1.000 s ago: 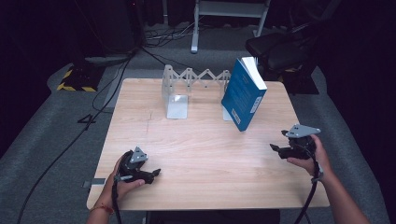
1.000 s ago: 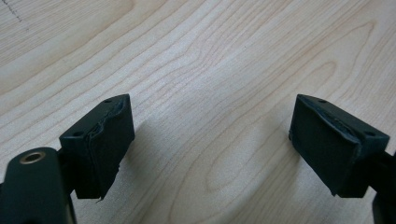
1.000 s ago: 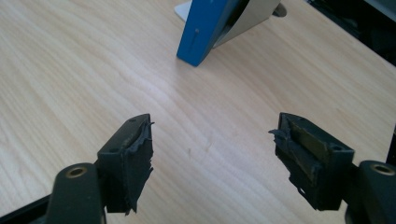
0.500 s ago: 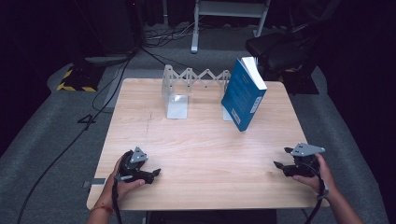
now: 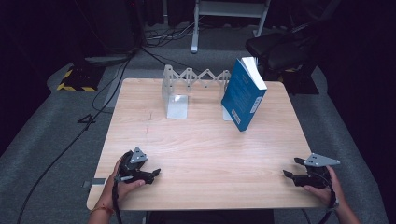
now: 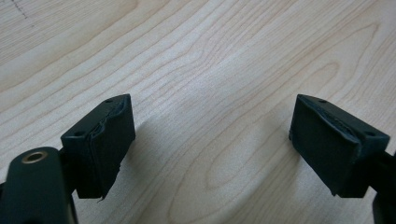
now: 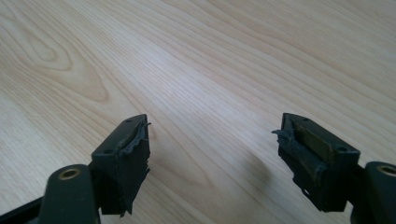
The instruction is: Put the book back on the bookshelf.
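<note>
A blue paperback book (image 5: 243, 95) stands tilted at the back right of the wooden table (image 5: 205, 144), leaning on a white fold-out bookend rack (image 5: 187, 84). My left gripper (image 5: 152, 175) rests on the table near the front left corner, held in a hand. Its jaws are open over bare wood in the left gripper view (image 6: 212, 135). My right gripper (image 5: 290, 167) sits low near the front right edge, pointing left. Its jaws have just been opening a little, and they are open with nothing between them (image 7: 212, 140).
A dark chair (image 5: 280, 46) stands behind the table's far right corner. Cables (image 5: 93, 116) trail over the grey floor at the left. A metal stand (image 5: 224, 9) is at the far back. Bare wood lies between the two grippers.
My right gripper has come down and back toward the front right edge of the table, with its jaws a little wider. The left gripper, book and rack have stayed put.
</note>
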The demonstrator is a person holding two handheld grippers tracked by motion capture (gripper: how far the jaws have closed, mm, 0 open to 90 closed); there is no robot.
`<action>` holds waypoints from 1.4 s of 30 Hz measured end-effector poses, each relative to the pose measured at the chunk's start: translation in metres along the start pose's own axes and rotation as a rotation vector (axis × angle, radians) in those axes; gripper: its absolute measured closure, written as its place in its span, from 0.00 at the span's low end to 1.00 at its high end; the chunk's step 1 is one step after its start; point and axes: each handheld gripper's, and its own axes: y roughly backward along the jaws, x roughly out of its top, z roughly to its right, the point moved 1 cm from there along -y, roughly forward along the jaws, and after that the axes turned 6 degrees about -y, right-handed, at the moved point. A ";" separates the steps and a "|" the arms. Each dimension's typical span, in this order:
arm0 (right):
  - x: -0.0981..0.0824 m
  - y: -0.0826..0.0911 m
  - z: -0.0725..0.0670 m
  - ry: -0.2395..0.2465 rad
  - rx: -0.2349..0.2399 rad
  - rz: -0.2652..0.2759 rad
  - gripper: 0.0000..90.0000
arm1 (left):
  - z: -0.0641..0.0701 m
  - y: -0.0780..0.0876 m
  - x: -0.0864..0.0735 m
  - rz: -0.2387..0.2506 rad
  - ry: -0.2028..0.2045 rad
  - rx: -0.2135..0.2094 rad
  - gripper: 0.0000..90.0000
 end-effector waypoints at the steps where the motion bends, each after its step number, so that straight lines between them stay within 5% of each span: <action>1: -0.002 0.000 0.002 -0.012 0.000 0.006 0.28 | 0.000 0.000 0.000 0.001 0.002 -0.001 0.17; 11: -0.016 0.006 0.015 -0.157 -0.032 0.002 0.23 | 0.001 0.001 -0.002 0.003 0.004 0.008 0.17; 42: -0.016 0.006 0.016 -0.166 -0.055 0.004 0.23 | 0.000 0.002 -0.002 -0.002 -0.003 0.003 0.16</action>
